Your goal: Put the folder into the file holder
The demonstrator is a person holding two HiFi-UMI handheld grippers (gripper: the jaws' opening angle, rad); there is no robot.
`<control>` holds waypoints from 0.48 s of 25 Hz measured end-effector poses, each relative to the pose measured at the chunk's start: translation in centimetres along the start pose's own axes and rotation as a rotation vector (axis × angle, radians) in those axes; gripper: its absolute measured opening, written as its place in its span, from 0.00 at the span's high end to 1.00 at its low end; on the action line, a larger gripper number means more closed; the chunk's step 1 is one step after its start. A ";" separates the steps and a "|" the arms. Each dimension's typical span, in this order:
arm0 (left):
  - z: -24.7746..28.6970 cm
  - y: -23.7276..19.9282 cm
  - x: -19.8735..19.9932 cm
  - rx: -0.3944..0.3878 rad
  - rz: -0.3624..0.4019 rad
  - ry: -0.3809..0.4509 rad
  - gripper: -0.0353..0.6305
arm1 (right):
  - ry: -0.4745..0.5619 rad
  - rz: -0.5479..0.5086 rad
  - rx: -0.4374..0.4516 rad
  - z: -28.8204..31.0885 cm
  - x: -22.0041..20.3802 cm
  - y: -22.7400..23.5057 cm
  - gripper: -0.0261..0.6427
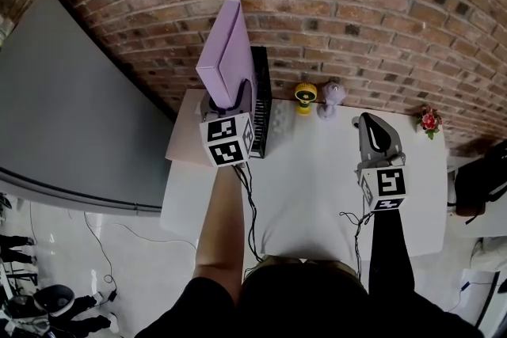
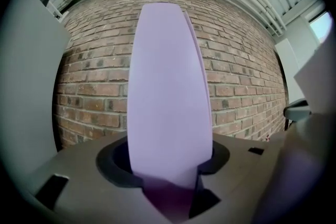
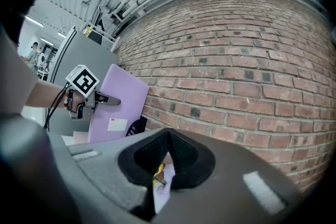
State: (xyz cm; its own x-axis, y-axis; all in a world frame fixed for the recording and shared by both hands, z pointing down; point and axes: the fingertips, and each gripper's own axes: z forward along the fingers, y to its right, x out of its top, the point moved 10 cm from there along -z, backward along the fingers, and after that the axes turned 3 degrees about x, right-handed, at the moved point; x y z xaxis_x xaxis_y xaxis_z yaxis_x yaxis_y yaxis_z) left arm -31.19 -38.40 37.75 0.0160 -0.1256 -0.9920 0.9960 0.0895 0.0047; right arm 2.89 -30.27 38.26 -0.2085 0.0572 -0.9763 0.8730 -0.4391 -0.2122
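Head view: left gripper [image 1: 230, 105] bracketing upright purple folder [image 1: 226, 51] at tabletop [image 1: 317, 186] back-left corner.
Jaws parted, no firm squeeze; long axis vertical, file holder [image 1: 262, 91] just right; right gripper [image 1: 371, 123] clenched, empty, well apart.

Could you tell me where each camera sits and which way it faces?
Head view: on the person's head, looking steeply down at the white table; both arms, left hand-held gripper and right hand-held gripper show.
Left gripper view: on the left hand-held gripper, facing the red brick wall; its jaws flank the upright lilac folder.
Right gripper view: on the right hand-held gripper, facing that wall; its jaws together, empty.
Shared: head and right gripper views both show the folder at the black mesh file holder.
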 end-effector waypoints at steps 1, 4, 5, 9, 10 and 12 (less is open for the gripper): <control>0.0 0.1 0.1 -0.003 0.005 0.000 0.59 | 0.000 0.002 -0.003 -0.1 -0.1 0.1 0.96; 0.1 -0.4 -0.2 0.043 -0.002 0.000 0.67 | -0.002 0.004 -0.004 -0.2 -0.2 -0.1 0.96; 0.0 -0.8 -0.4 0.063 -0.015 0.006 0.71 | -0.003 0.002 -0.002 -0.2 -0.2 -0.2 0.96; 0.2 -1.4 -1.0 0.075 -0.033 0.039 0.75 | -0.009 -0.004 -0.001 -0.4 -0.3 -0.3 0.96; 0.3 -1.5 -1.1 0.073 -0.034 0.045 0.75 | -0.012 -0.005 -0.004 -0.5 -0.3 -0.3 0.96; 0.3 -1.5 -1.3 0.072 -0.037 0.059 0.75 | -0.016 -0.008 -0.009 -0.5 -0.3 -0.2 0.96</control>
State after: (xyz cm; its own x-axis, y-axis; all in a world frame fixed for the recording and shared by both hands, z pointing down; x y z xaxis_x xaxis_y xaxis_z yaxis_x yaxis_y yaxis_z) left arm -32.65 -38.70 39.08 -0.0243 -0.0691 -0.9973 0.9996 0.0140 -0.0253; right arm 2.96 -29.71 38.58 -0.2228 0.0465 -0.9738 0.8751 -0.4307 -0.2208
